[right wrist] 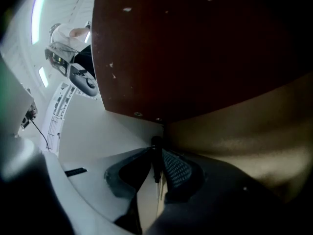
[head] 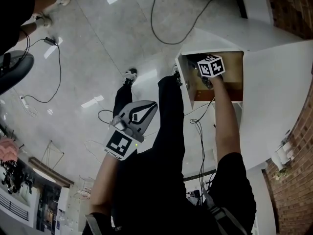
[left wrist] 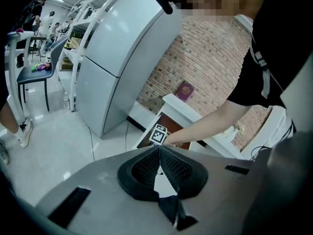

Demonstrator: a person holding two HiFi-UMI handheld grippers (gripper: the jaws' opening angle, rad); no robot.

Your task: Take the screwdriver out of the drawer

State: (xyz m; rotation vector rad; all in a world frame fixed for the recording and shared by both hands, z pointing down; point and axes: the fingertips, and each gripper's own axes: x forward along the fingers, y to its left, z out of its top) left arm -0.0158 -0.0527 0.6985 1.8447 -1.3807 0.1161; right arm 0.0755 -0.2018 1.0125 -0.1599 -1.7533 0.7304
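Right gripper view showed the right gripper (right wrist: 157, 152) clamped on a slim, dark screwdriver (right wrist: 156, 163) inside the drawer (right wrist: 244, 131); the left gripper (left wrist: 160, 150) was closed, empty.

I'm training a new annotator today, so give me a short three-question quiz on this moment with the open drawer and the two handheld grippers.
1. True or false: the right gripper reaches into the open wooden drawer of the white cabinet.
2. Multiple choice: what is between the right gripper's jaws? A) nothing; B) a slim dark screwdriver; C) a white cable.
3. Fill in the blank: the left gripper, held back from the drawer, has its jaws ___ (apart or together).

Key: 1 true; 2 B; 3 together.
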